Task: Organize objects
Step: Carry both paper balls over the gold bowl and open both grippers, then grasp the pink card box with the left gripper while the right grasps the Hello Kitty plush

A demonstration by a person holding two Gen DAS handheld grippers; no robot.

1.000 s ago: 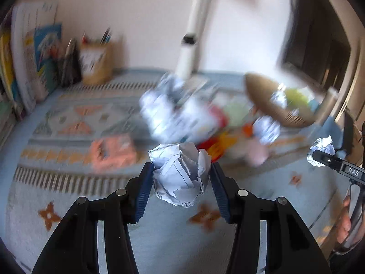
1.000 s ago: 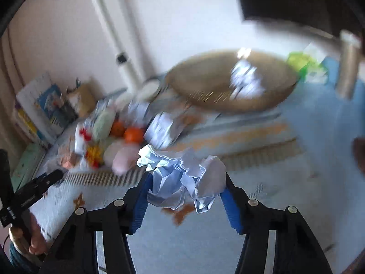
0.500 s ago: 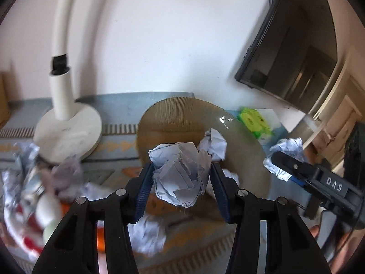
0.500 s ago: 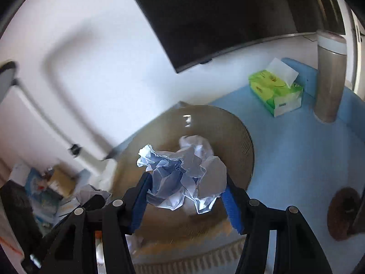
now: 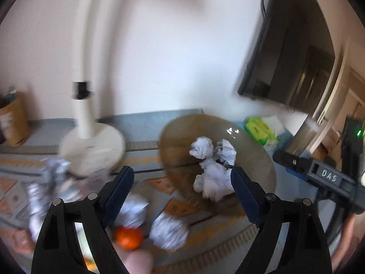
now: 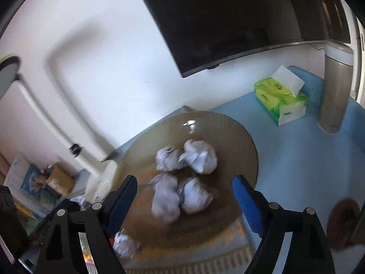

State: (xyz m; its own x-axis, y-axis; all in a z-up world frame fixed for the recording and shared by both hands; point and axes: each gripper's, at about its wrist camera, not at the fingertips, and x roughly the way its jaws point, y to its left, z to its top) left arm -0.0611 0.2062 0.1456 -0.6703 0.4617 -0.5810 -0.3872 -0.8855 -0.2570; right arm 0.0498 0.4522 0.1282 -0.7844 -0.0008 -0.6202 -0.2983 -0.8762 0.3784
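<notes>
Right wrist view: four paper balls [image 6: 186, 175] are counted in the ribbed dish [image 6: 237, 137]. Both jaws are opening, nothing gripped. One paper wad [image 6: 125, 244] beside the dish is left unsorted.

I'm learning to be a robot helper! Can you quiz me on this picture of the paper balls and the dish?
1. How many paper balls lie in the dish?
2. True or false: the right gripper holds a paper ball.
3. Which stands beside the tissue box: A) flask, B) orange, C) lamp?

Key:
1. Four.
2. False; its fingers are opening, gripping nothing.
3. A.
</notes>
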